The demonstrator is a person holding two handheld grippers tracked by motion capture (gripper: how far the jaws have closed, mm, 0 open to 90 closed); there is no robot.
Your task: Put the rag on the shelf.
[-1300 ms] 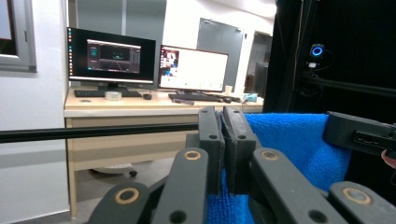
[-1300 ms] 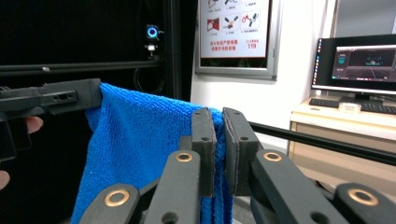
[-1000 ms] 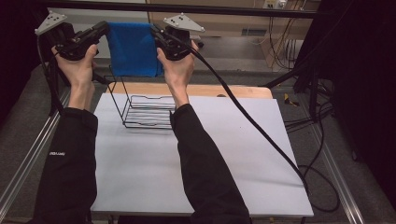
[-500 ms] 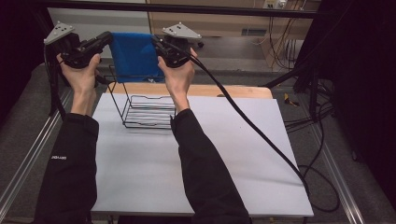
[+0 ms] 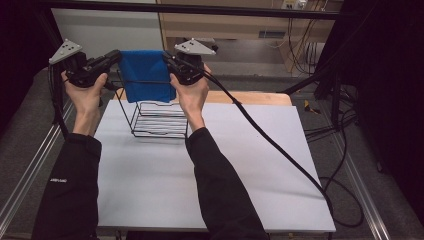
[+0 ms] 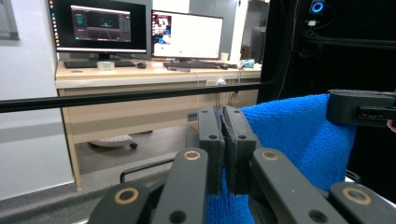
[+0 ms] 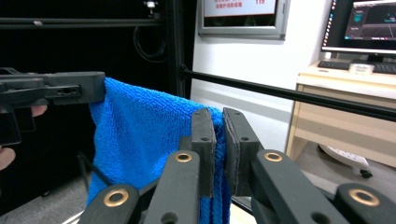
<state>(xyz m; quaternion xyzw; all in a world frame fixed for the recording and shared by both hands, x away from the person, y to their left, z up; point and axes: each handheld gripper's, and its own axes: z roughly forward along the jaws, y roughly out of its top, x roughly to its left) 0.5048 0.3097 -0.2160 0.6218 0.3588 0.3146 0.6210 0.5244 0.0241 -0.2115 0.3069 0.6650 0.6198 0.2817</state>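
At table's 11 o'clock, above wire rack: blue cloth hangs stretched between grippers. Left gripper pinches cloth's left top corner, right gripper pinches right corner. Judged step: drape cloth over rack. Keep both hands level, cloth taut, lower evenly, centre over top wire before letting go.

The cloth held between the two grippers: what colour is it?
Plain bright blue cloth, a looped terry weave, clearest in the right gripper view.

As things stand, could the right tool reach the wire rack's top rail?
Probably not freely: the right tool is shut on a corner of the blue cloth, which hangs between it and the wire rack; the left tool clamps the other corner.
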